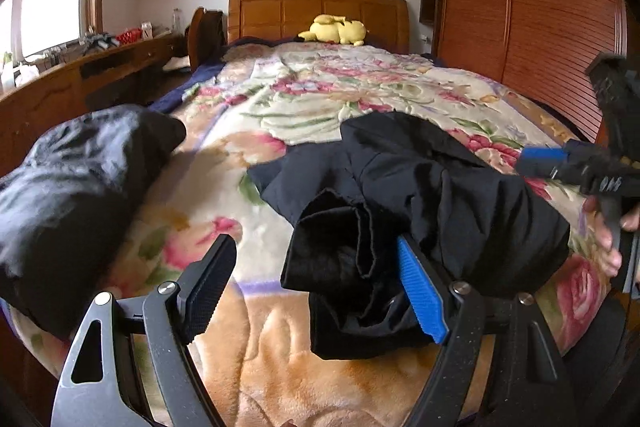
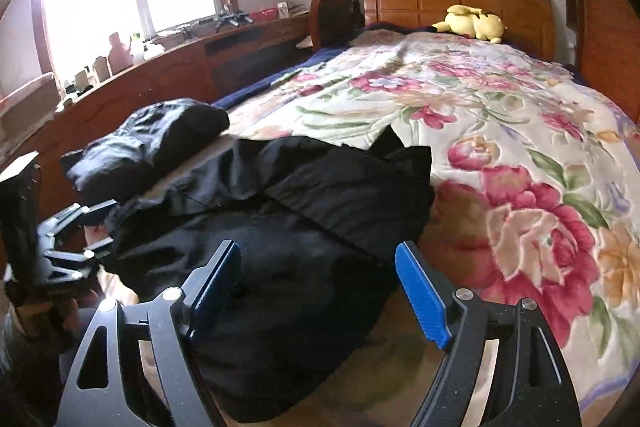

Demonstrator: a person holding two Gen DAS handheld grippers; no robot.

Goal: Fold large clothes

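A crumpled black garment lies on the floral blanket near the foot of the bed. In the left wrist view my left gripper is open. A folded cuff of the garment hangs between its fingers and rests against the blue pad, while the black pad is free. My right gripper, with a hand behind it, hovers at the garment's right side. In the right wrist view my right gripper stands open low over the garment, with cloth lying between its blue pads. My left gripper is at the garment's left end.
A second black bundle lies at the bed's left edge. A yellow plush toy sits by the wooden headboard. A wooden wardrobe borders the right side. A cluttered wooden desk runs under the window.
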